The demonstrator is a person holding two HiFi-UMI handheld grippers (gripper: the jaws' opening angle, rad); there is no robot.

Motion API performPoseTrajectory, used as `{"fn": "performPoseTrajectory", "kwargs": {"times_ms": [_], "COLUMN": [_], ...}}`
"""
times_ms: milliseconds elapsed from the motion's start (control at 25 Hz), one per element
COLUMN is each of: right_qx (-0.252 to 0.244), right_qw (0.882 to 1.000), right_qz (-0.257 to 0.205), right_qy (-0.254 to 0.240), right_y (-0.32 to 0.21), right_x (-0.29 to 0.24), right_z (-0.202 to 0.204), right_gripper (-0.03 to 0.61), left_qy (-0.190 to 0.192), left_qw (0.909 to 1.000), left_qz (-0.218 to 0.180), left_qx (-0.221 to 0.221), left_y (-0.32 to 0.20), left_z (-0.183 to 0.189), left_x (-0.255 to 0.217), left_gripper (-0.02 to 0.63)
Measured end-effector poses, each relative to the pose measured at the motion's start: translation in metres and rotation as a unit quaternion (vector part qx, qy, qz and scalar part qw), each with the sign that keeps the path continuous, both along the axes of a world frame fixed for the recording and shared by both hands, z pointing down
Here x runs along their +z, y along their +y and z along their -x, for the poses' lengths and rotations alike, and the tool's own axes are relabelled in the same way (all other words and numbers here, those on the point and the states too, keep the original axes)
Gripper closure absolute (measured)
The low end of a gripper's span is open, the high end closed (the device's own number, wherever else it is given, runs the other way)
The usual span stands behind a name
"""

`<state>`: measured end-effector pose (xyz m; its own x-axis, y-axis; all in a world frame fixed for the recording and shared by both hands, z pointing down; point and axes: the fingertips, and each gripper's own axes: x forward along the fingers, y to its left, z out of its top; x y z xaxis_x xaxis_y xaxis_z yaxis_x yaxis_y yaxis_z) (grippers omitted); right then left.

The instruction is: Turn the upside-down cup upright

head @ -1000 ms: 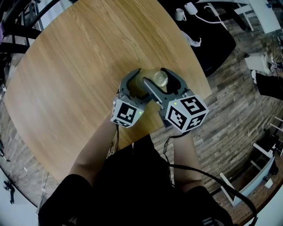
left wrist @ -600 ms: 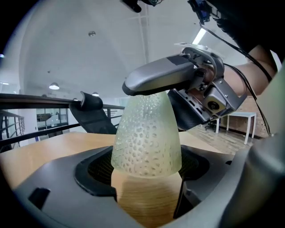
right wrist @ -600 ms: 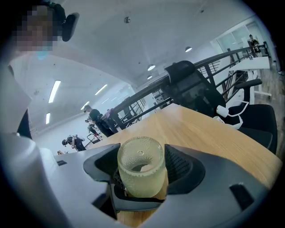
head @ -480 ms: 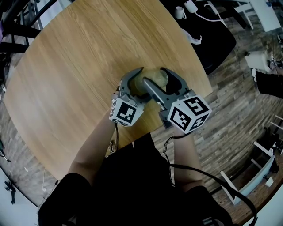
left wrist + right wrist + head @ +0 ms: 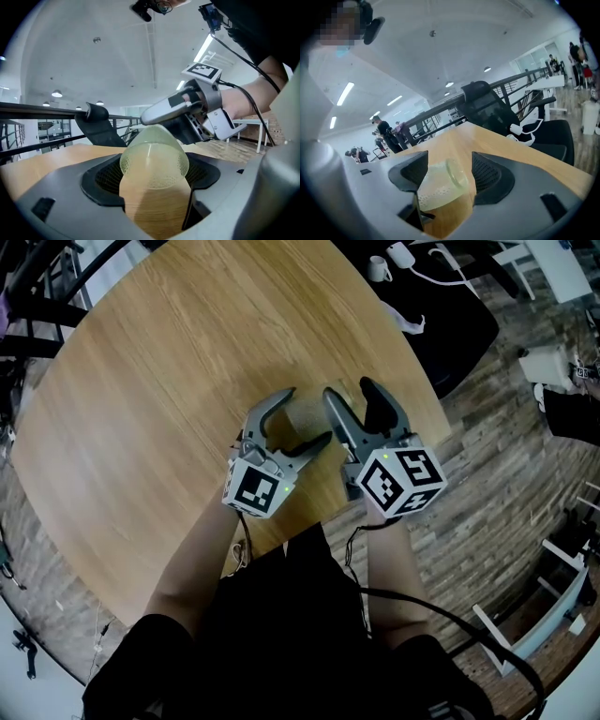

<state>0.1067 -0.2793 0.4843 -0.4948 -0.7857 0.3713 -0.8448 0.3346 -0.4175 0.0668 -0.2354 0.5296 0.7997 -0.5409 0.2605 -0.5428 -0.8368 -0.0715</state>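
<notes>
A translucent pale yellow-green cup [image 5: 298, 414] is tilted over on the round wooden table [image 5: 159, 381], between the jaws of my left gripper [image 5: 306, 414]. In the left gripper view the cup [image 5: 154, 159] fills the gap between both pads, with its textured rim band toward the camera and its closed base pointing away. My right gripper [image 5: 347, 388] stands open just to the right, its nearer finger [image 5: 164, 110] reaching past the cup's base. From the right gripper view the cup [image 5: 443, 185] shows low between the jaws, base toward the camera.
The table's right edge runs close behind the right gripper. A black office chair [image 5: 450, 324] with white cables and a charger [image 5: 405, 257] stands beyond that edge on the plank floor. People move about far off in the right gripper view.
Both grippers were closed in around the upright-standing inverted cup. The right gripper has drawn off to the right and opened away from it, and the left gripper has tipped the cup over.
</notes>
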Motion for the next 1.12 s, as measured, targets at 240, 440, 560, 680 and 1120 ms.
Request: {"fn": "performPoseTrajectory", "kwargs": {"times_ms": [240, 440, 560, 680, 1120], "right_qx": [0.019, 0.040, 0.047, 0.050, 0.042], "right_qw": [0.999, 0.997, 0.996, 0.995, 0.993], "right_qz": [0.035, 0.061, 0.072, 0.084, 0.101], "right_qy": [0.017, 0.002, 0.003, 0.015, 0.039], "right_y": [0.000, 0.002, 0.006, 0.009, 0.022], "right_x": [0.029, 0.049, 0.059, 0.070, 0.090], "right_z": [-0.010, -0.019, -0.024, -0.028, -0.029], "right_gripper": [0.291, 0.293, 0.293, 0.305, 0.310], "left_qy": [0.023, 0.025, 0.028, 0.019, -0.015], "left_qw": [0.9996, 0.9993, 0.9991, 0.9991, 0.9986], "left_qz": [-0.012, -0.008, -0.008, -0.001, 0.012], "left_qx": [0.013, 0.029, 0.031, 0.038, 0.048], "left_y": [0.007, 0.016, 0.019, 0.022, 0.036], "left_z": [0.002, -0.006, -0.009, -0.014, -0.021], "left_x": [-0.018, -0.023, -0.029, -0.025, -0.001], "left_gripper": [0.213, 0.215, 0.213, 0.213, 0.213]}}
